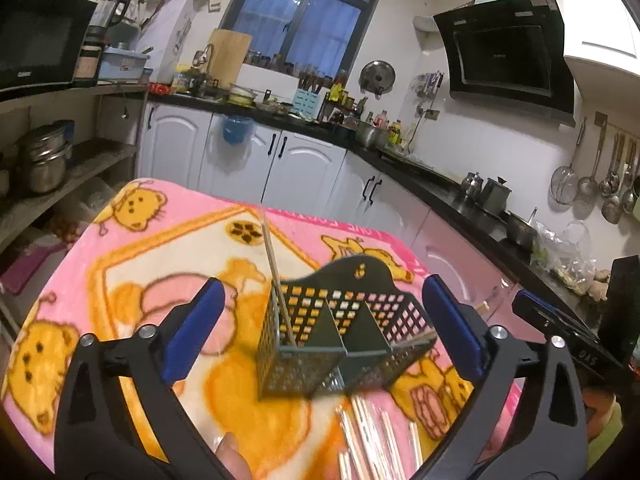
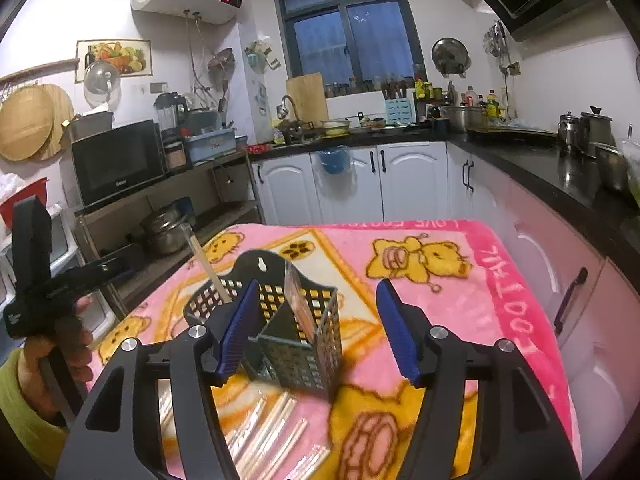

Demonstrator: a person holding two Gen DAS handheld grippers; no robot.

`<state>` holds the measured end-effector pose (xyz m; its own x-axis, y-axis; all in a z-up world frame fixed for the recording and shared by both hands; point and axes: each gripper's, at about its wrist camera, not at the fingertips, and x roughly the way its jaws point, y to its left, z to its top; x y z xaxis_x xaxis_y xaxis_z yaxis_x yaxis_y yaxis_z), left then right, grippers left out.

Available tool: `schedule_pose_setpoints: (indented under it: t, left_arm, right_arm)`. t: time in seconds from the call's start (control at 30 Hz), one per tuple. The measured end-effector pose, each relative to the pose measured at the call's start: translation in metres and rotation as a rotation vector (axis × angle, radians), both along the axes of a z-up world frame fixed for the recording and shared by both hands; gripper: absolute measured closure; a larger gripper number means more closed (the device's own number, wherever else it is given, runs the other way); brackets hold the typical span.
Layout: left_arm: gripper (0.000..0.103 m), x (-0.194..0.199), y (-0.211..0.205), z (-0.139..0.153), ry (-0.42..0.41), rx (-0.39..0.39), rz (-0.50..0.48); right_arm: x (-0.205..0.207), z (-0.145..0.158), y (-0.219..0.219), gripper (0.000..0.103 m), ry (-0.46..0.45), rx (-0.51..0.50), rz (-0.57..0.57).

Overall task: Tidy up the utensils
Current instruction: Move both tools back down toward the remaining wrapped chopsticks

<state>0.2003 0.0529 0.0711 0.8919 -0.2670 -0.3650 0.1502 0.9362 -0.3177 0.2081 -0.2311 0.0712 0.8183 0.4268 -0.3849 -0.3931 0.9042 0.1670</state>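
A dark green perforated utensil caddy [image 1: 340,336] with inner dividers stands on the pink bear blanket [image 1: 132,264]. One wrapped pair of chopsticks [image 1: 276,280] stands upright in its left compartment. My left gripper [image 1: 320,328] is open and empty, its jaws either side of the caddy. Several wrapped chopsticks [image 1: 372,444] lie on the blanket in front of the caddy. In the right wrist view, my right gripper [image 2: 316,328] is open and empty around the caddy [image 2: 296,336]. The chopsticks [image 2: 208,268] lean in its left compartment, a clear packet [image 2: 298,300] stands in another, and more wrapped chopsticks [image 2: 264,424] lie below.
The blanket [image 2: 500,280] covers a small table. White cabinets [image 2: 412,184] and a black counter [image 2: 560,168] run behind and right. A shelf with a microwave [image 2: 116,160] and pots [image 2: 164,228] stands left. The left gripper and hand [image 2: 44,296] show at the left.
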Motion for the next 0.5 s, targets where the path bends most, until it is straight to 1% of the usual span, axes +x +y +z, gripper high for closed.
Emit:
schedule_pose_setpoints:
  t: [0.03, 0.13, 0.3, 0.5]
  left_arm:
    - [0.011, -0.003, -0.001, -0.001, 0.004, -0.001, -0.002]
    - [0.011, -0.010, -0.005, -0.006, 0.022, 0.006, -0.008]
    - [0.011, -0.020, -0.012, -0.017, 0.058, 0.012, -0.028]
    - [0.011, -0.031, -0.021, -0.032, 0.094, 0.047, -0.043]
  right_arm:
    - [-0.002, -0.001, -0.001, 0.041, 0.002, 0.000, -0.003]
    - [-0.008, -0.004, -0.004, 0.040, 0.010, -0.001, -0.007]
    - [-0.017, -0.015, -0.007, 0.040, 0.032, -0.017, -0.008]
    - [-0.024, -0.032, -0.006, 0.040, 0.071, -0.038, 0.009]
